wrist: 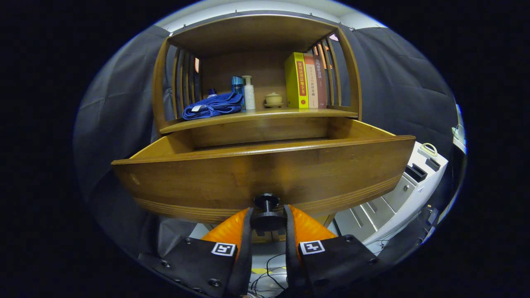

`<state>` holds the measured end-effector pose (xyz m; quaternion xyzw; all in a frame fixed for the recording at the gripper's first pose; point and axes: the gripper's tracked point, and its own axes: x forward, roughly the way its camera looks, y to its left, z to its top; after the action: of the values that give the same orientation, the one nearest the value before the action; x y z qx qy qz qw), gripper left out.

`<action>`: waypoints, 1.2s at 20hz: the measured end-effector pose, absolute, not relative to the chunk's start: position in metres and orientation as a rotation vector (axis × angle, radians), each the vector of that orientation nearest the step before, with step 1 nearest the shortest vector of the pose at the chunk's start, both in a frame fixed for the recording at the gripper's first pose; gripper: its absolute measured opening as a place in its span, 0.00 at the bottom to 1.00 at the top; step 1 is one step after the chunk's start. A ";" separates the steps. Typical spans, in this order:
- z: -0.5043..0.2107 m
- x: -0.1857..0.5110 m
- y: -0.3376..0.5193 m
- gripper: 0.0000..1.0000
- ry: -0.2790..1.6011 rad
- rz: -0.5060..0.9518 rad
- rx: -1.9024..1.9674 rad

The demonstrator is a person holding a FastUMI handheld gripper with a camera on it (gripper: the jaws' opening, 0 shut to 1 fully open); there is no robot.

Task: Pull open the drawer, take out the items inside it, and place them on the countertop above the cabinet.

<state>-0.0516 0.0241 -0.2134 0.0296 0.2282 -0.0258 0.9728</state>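
Dark cloth walls back a wooden cabinet (256, 82) whose worktop (265, 116) carries a blue towel (213, 106), 2 bottles (244, 91), a small pot (273, 99) and books (306, 80). Below, the drawer (265, 174) stands pulled out; the gripper (268, 217) has its jaws clamped on the drawer's knob (267, 209).

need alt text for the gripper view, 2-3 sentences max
The gripper is shut on the dark round knob of a wooden drawer, which is pulled open toward the camera; its contents are hidden behind the drawer front. On the countertop above sit a folded blue towel, a white pump bottle, a small lidded jar and upright books.
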 end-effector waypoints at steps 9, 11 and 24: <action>-0.195 -0.060 0.027 0.99 0.441 -0.014 0.103; -0.171 -0.060 0.023 0.99 0.390 -0.018 0.080; -0.082 0.049 0.023 0.99 0.502 0.063 0.037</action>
<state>0.0492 0.0235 -0.0823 0.0182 0.2485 0.0311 0.9680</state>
